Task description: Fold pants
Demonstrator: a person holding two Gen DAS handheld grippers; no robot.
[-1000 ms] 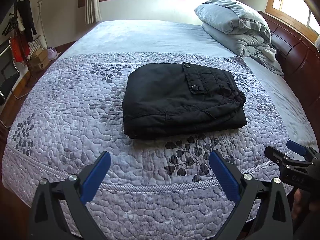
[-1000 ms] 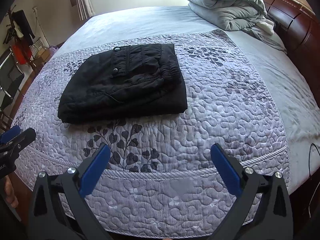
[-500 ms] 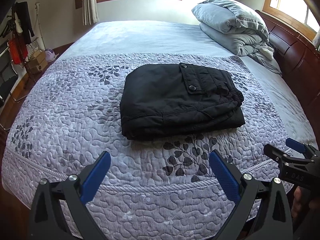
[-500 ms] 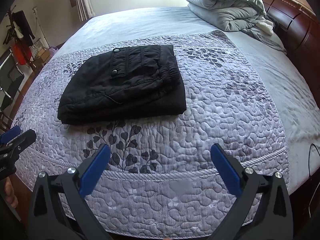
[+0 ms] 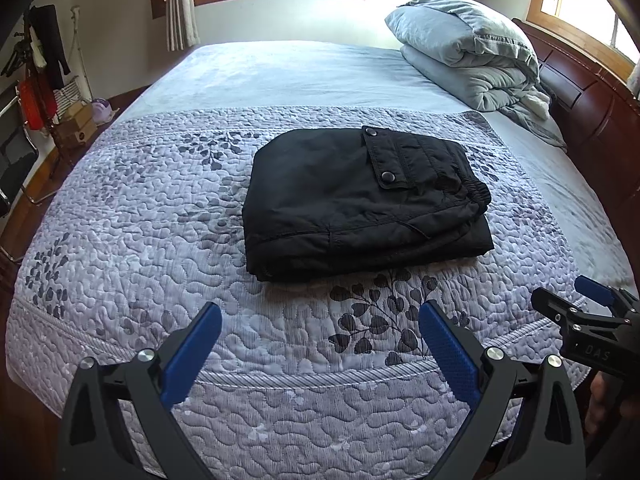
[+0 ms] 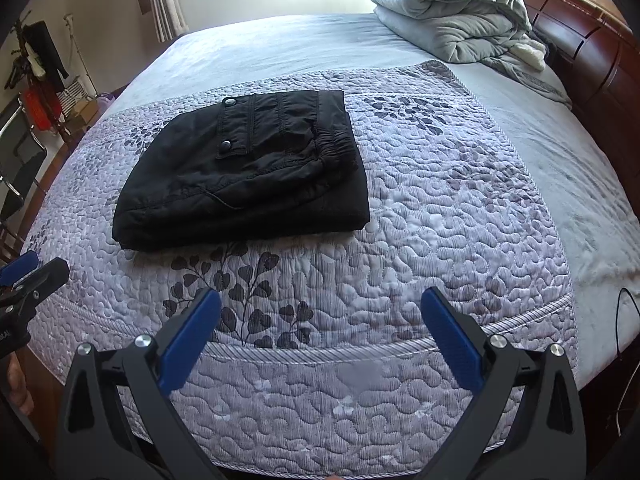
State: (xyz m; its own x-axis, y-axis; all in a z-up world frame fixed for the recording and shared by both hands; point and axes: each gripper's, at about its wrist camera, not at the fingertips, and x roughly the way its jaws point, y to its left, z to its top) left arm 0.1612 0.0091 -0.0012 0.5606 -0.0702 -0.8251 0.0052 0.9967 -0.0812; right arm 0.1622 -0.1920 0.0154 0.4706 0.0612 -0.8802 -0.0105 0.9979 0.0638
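Black pants [image 5: 360, 200] lie folded into a flat rectangle on the quilted purple bedspread [image 5: 140, 220], pocket flap with two snaps on top. They also show in the right wrist view [image 6: 248, 172]. My left gripper [image 5: 320, 332] is open and empty, held back over the bed's near edge, apart from the pants. My right gripper [image 6: 320, 328] is open and empty, also held back at the near edge. The right gripper shows at the right of the left wrist view [image 5: 576, 312], and the left gripper at the left of the right wrist view [image 6: 32, 272].
A stack of grey pillows and a duvet [image 5: 464, 48] sits at the far right by the dark wooden headboard [image 5: 592, 112]. A clothes rack and boxes [image 5: 44, 92] stand on the floor to the left. A cable [image 6: 622, 320] hangs off the bed's right side.
Both grippers have drawn back slightly from the pants, staying open. The folded pants have not moved.
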